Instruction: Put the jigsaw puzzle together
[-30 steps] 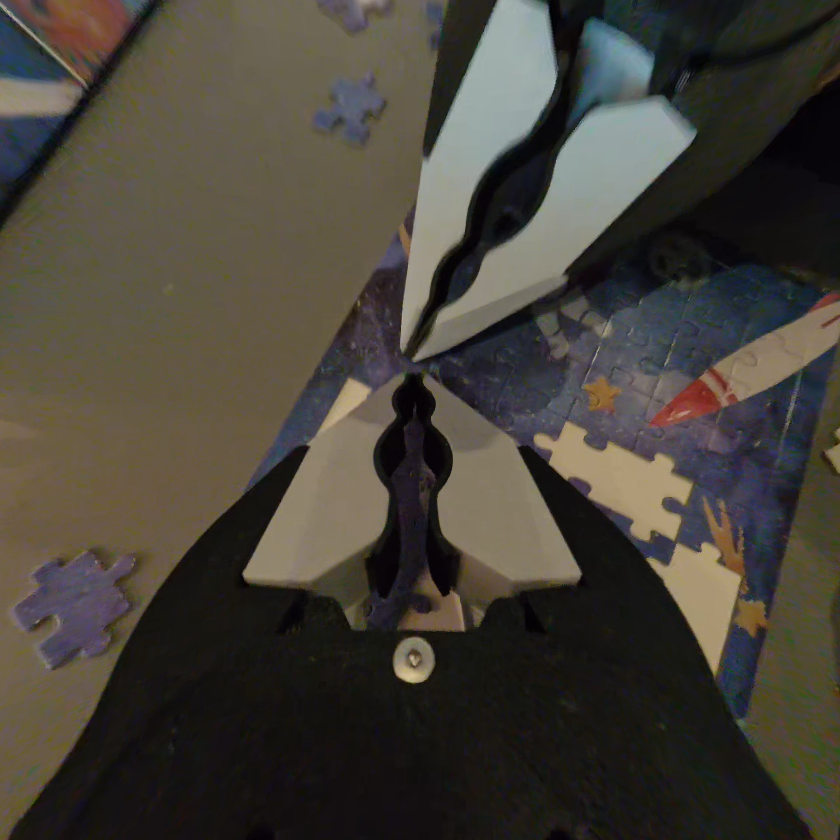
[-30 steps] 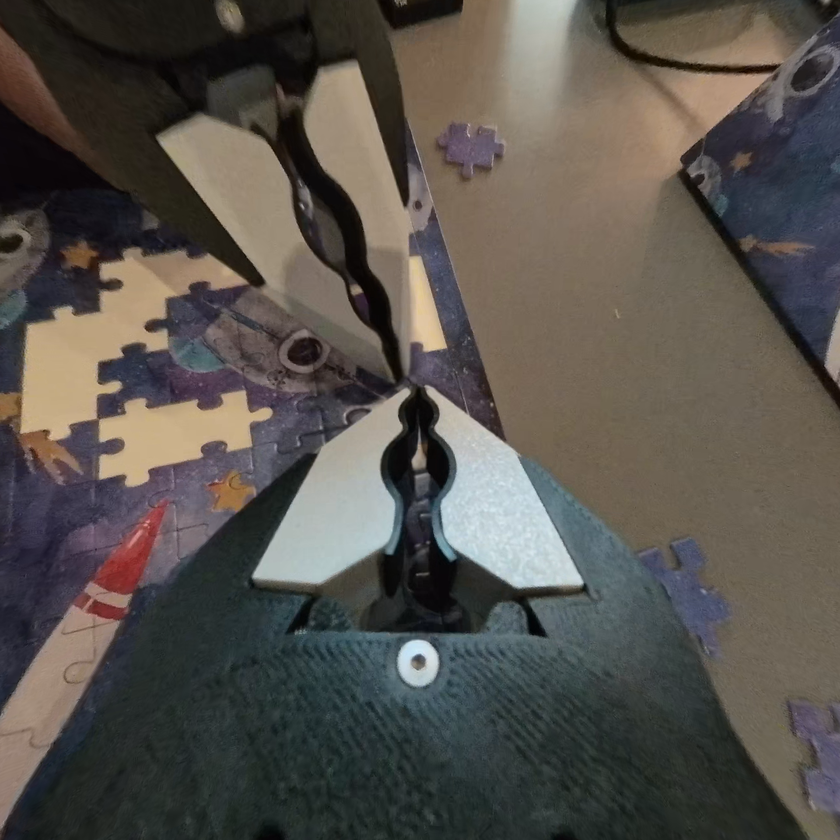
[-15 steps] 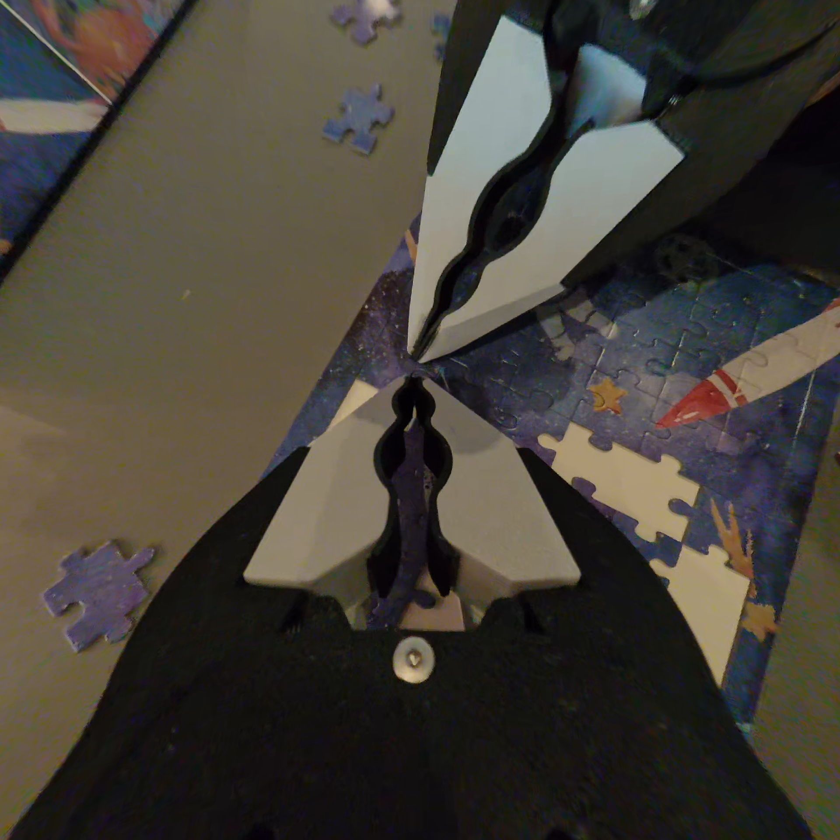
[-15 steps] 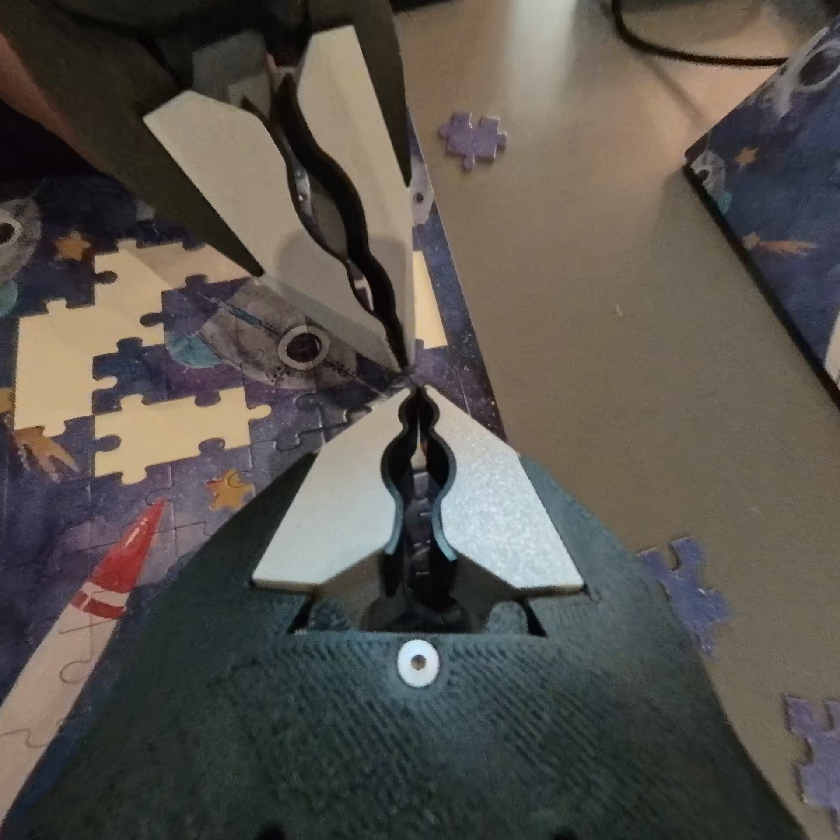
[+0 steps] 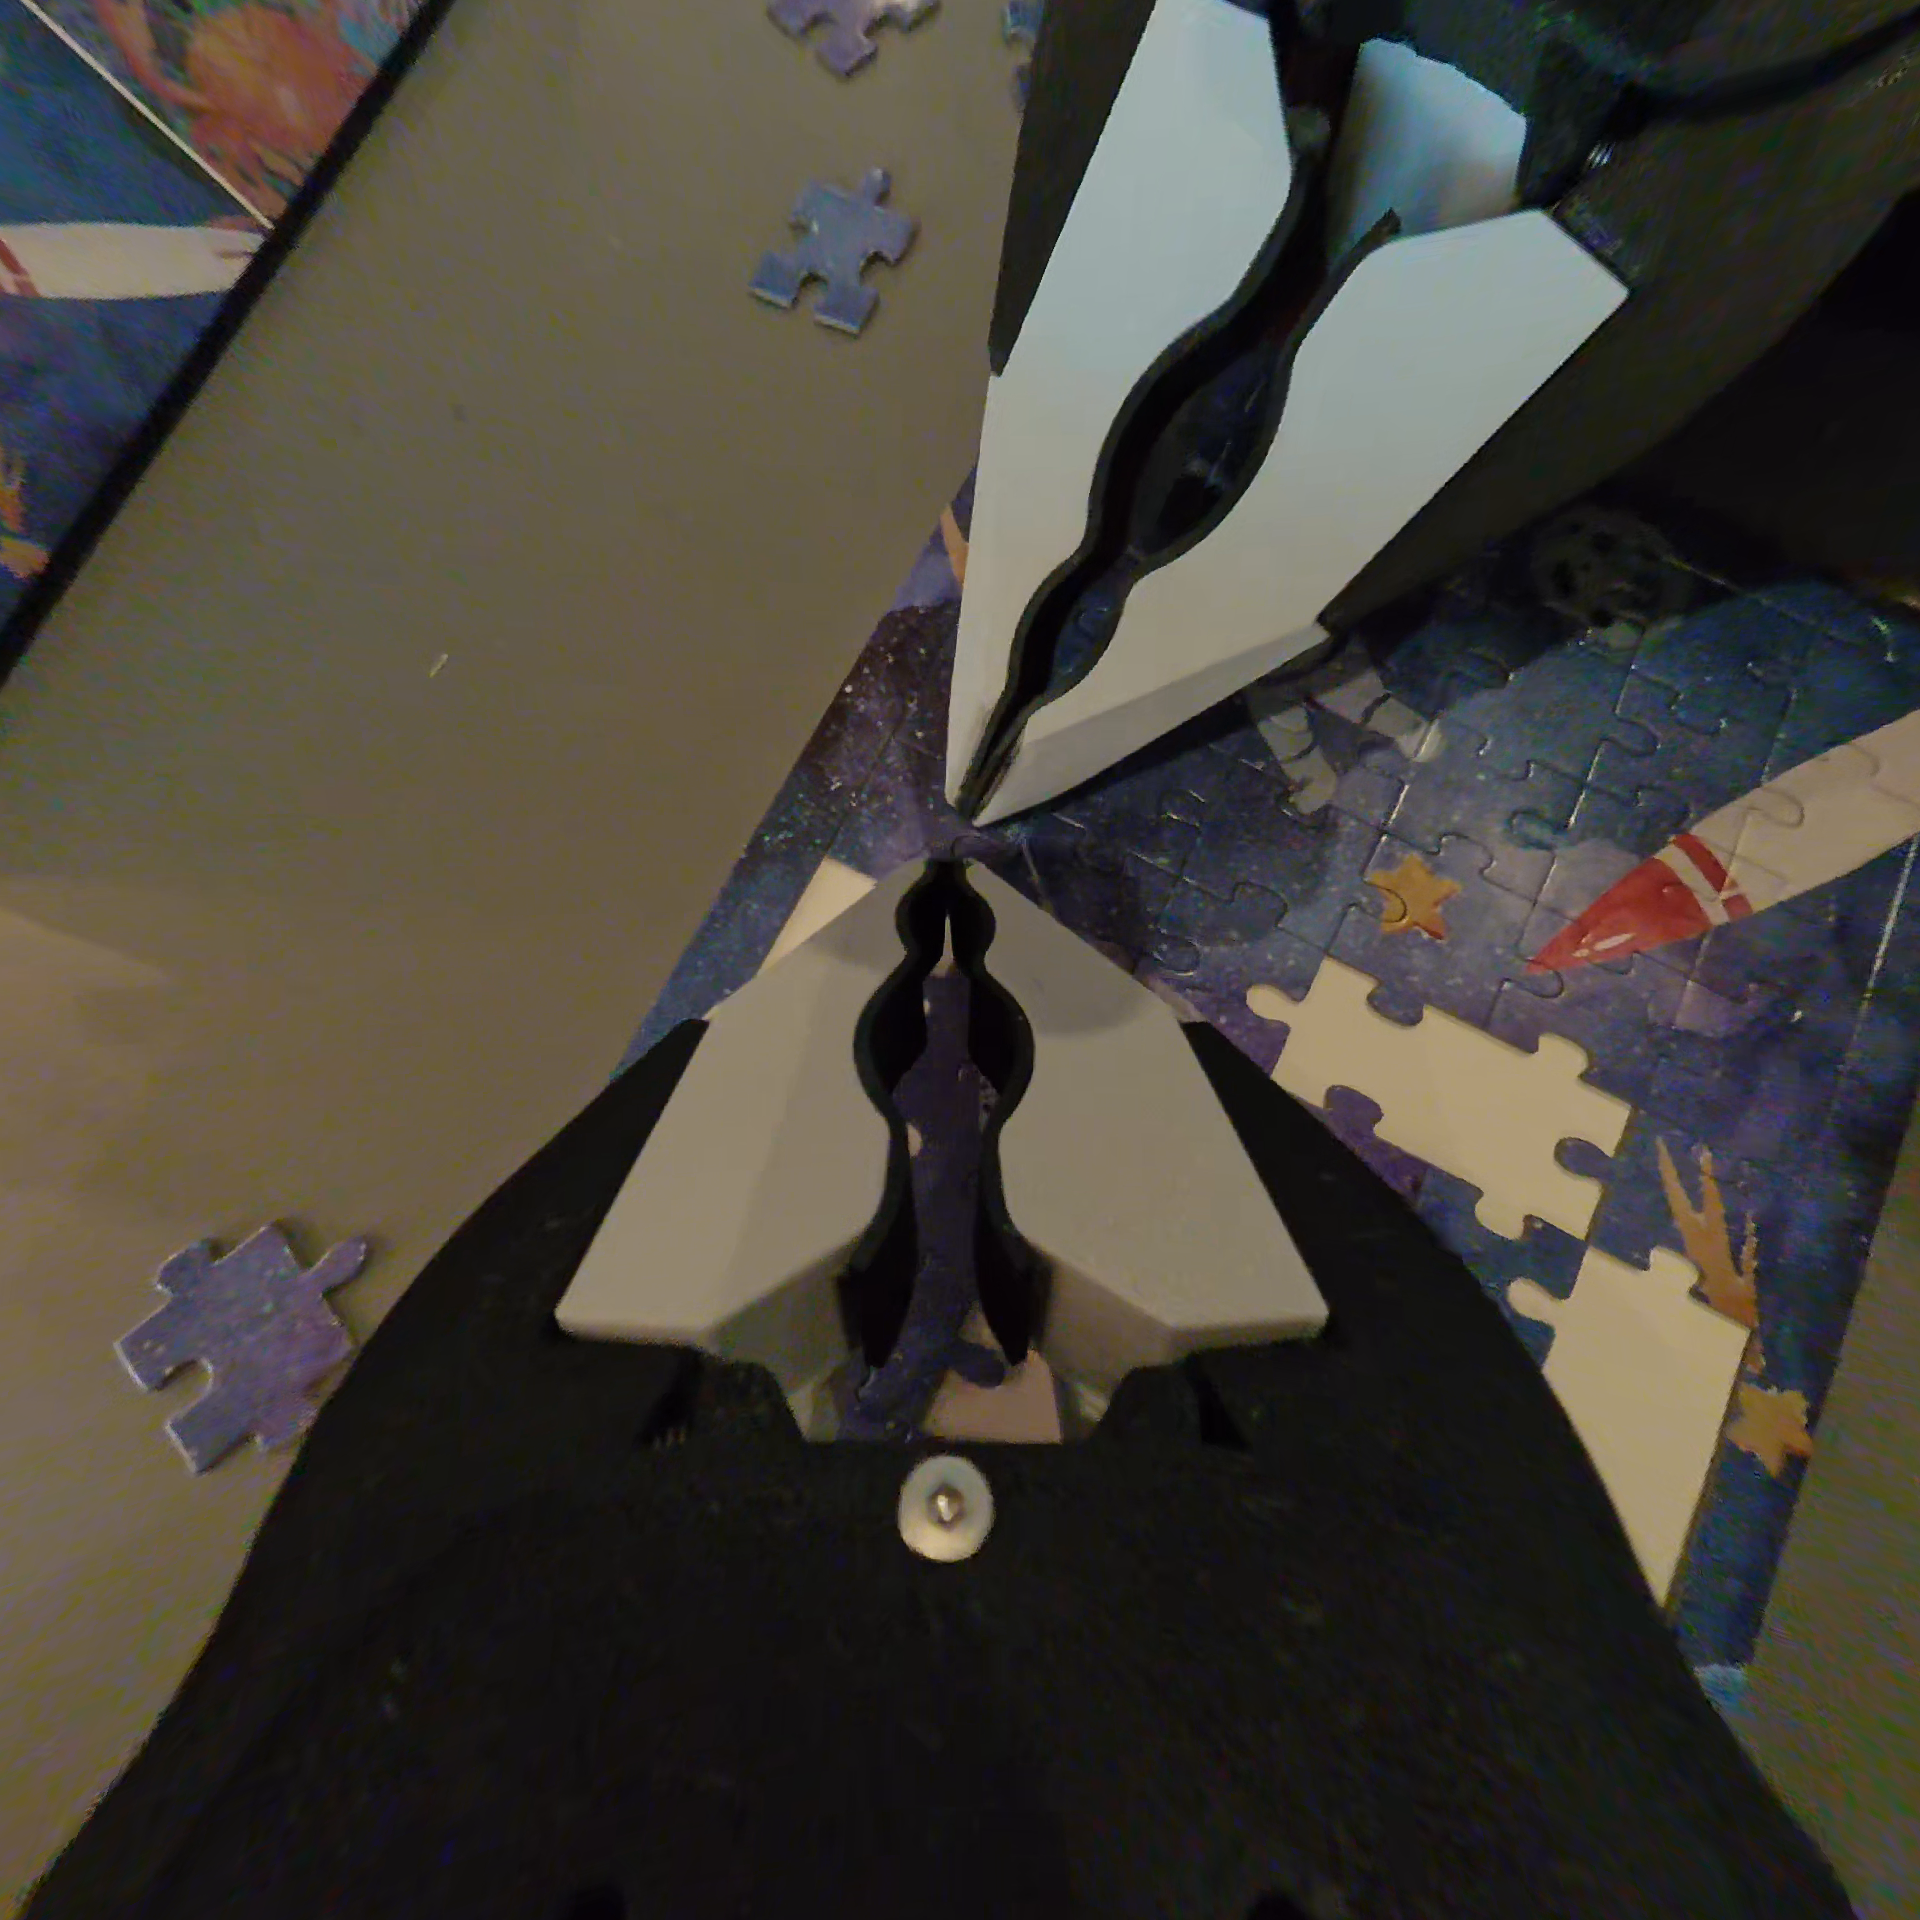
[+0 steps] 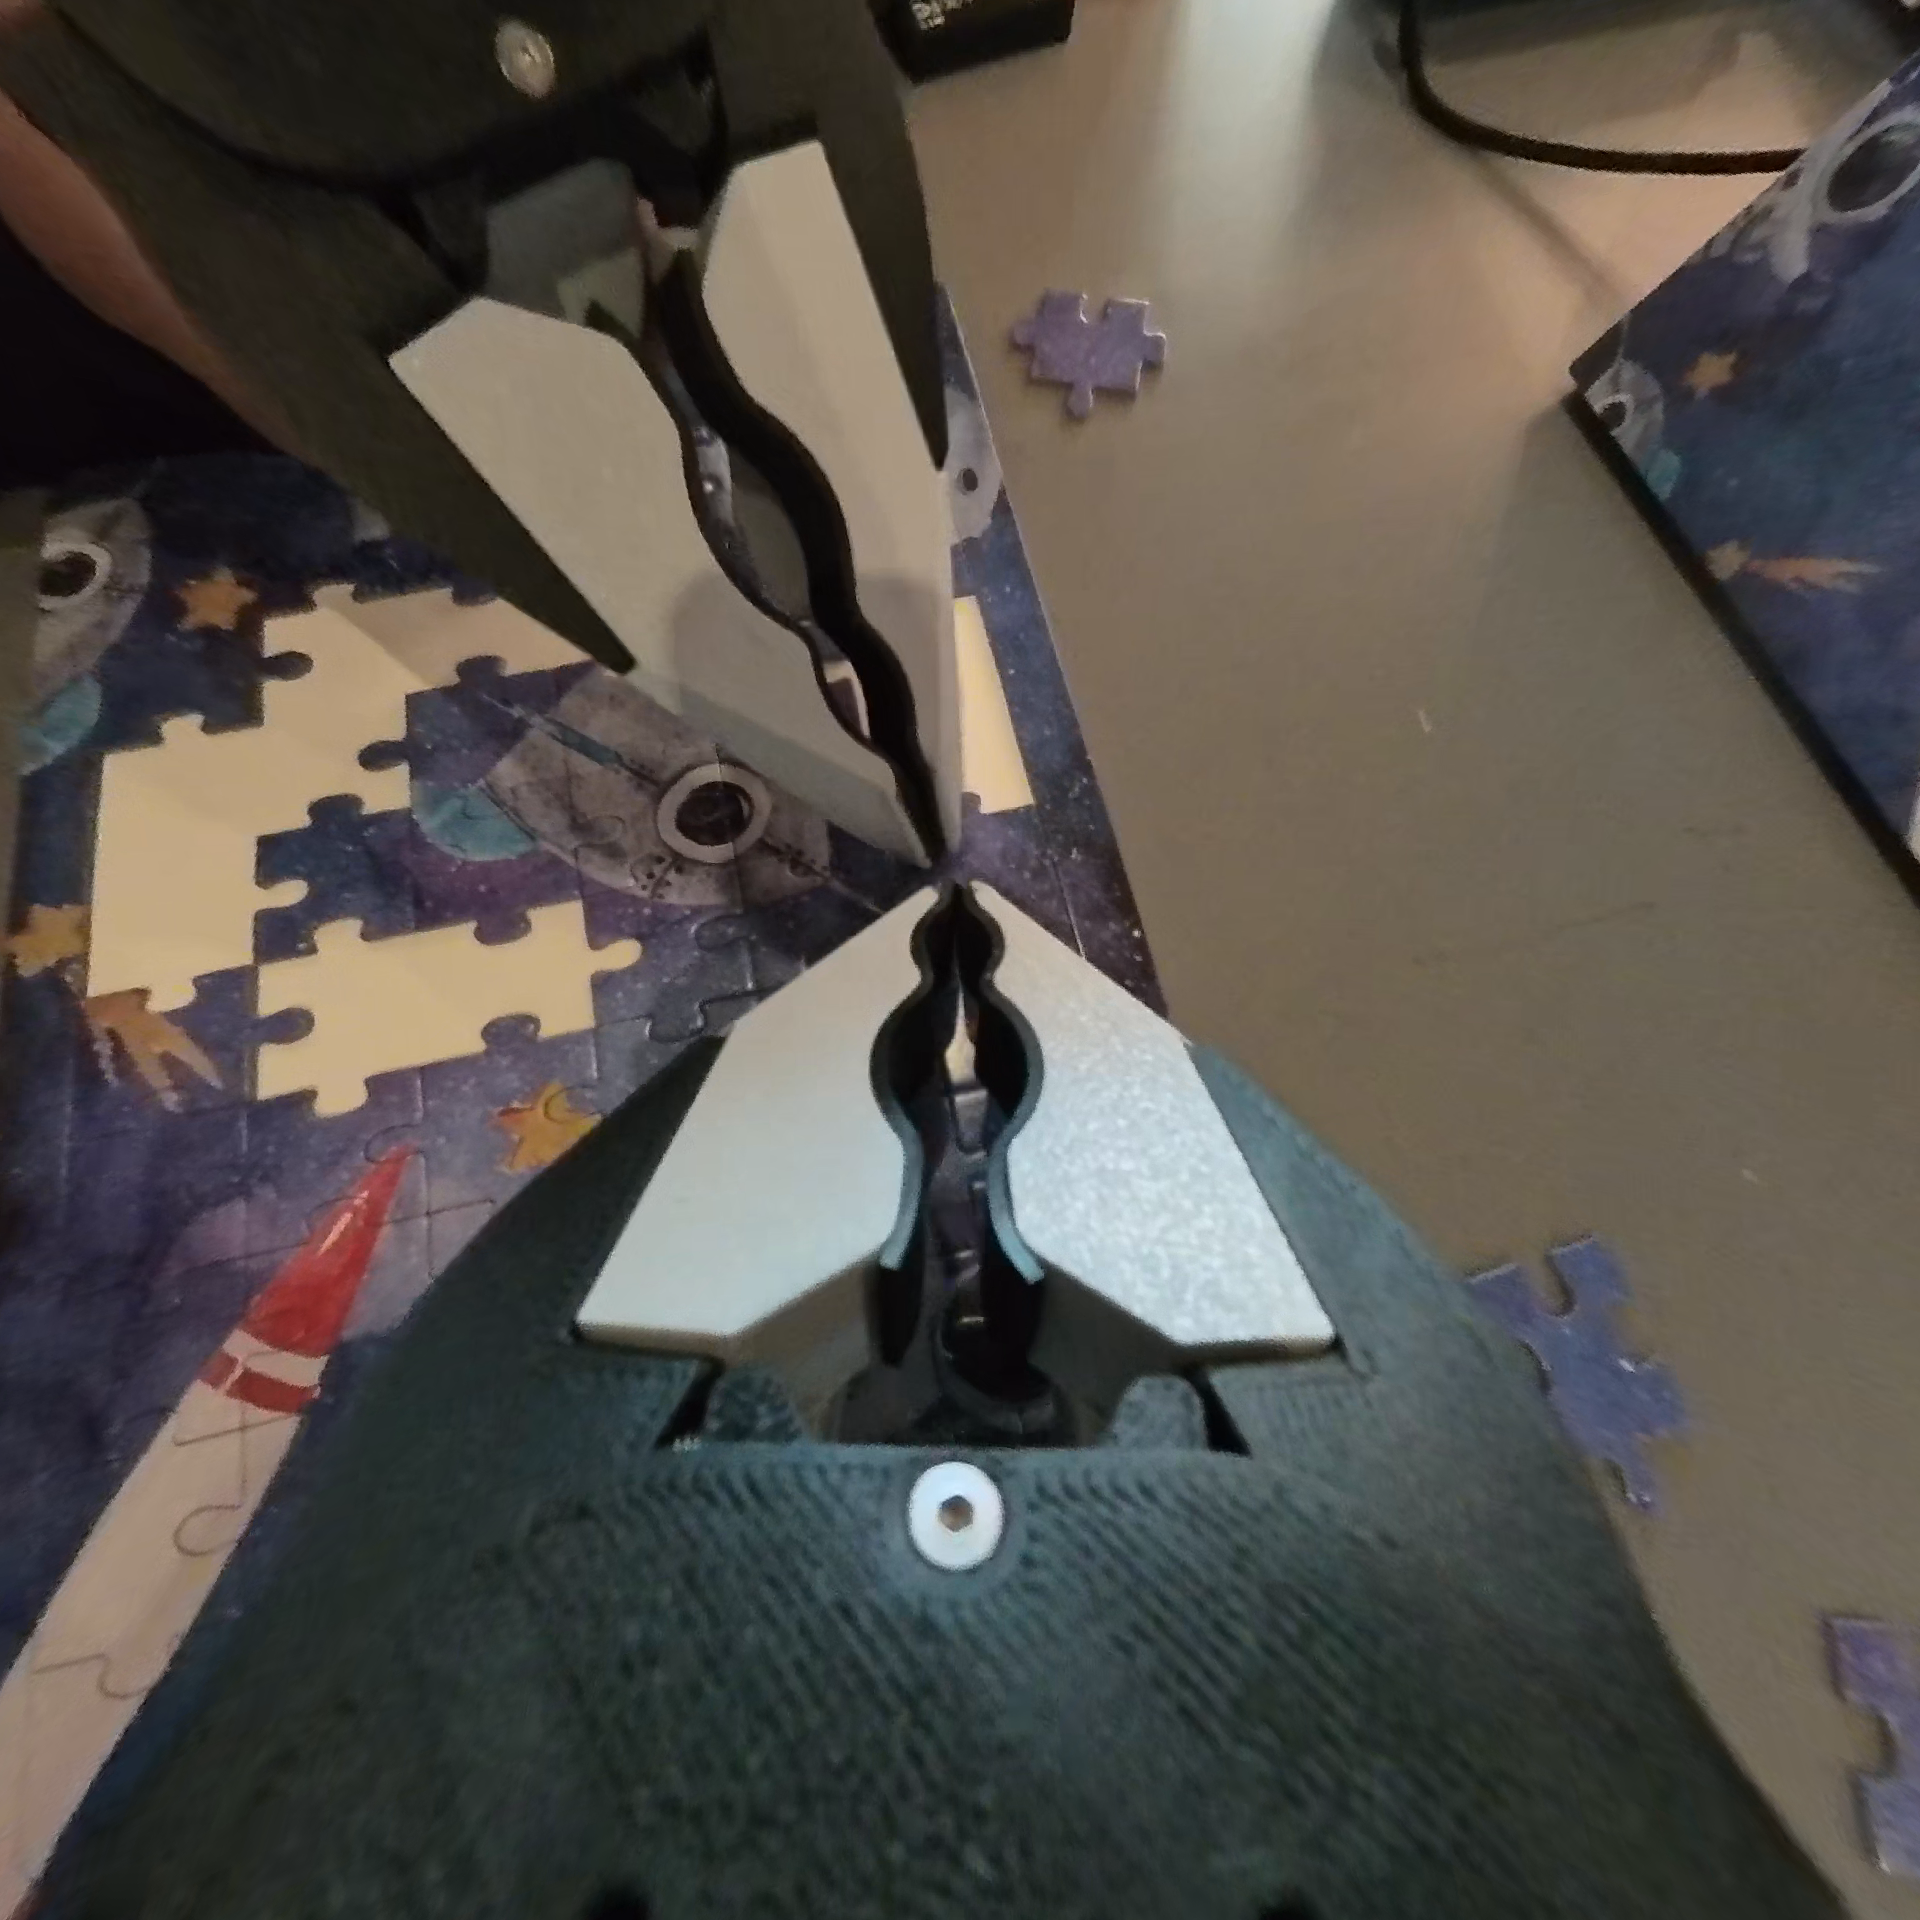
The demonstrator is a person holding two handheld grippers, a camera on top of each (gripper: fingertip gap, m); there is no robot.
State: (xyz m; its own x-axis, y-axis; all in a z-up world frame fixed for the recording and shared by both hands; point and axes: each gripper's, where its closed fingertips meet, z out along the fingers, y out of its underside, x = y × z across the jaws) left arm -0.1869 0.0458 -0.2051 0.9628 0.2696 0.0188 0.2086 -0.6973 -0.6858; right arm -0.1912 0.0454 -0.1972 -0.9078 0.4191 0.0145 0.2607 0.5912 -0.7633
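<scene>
The space-themed jigsaw puzzle (image 5: 1247, 883) lies flat on the grey table, with a red-tipped rocket (image 5: 1714, 862) and cream gaps (image 5: 1444, 1081) where pieces are absent. My left gripper (image 5: 951, 873) is shut, its tips down on the puzzle near its table-side edge. My right gripper (image 5: 971, 816) comes in from the top of the left wrist view, also shut, tip to tip with the left one. In the right wrist view the puzzle (image 6: 343, 1164) is on the left; the right gripper (image 6: 951, 894) meets the left gripper (image 6: 935, 852) on a dark purple patch. No held piece shows in either.
Loose purple pieces lie on the bare table (image 5: 468, 727): one (image 5: 836, 255) far, one (image 5: 239, 1340) near left, and others in the right wrist view (image 6: 1091, 348), (image 6: 1590, 1361). The puzzle box (image 6: 1787, 520) stands at the right, also top left (image 5: 125, 156). A black cable (image 6: 1558, 135) runs behind. My two grippers' fingertips are within a few centimetres of each other. Left tips and right tips are each some 5 cm from the space-themed jigsaw puzzle (image 5: 1247, 883). Left tips and right tips are each some 15 cm from the red-tipped rocket (image 5: 1714, 862).
Both grippers stay shut and tip to tip on the same spot of the puzzle. The left wrist view has shifted a little, so the loose pieces sit lower and more to the right in it.
</scene>
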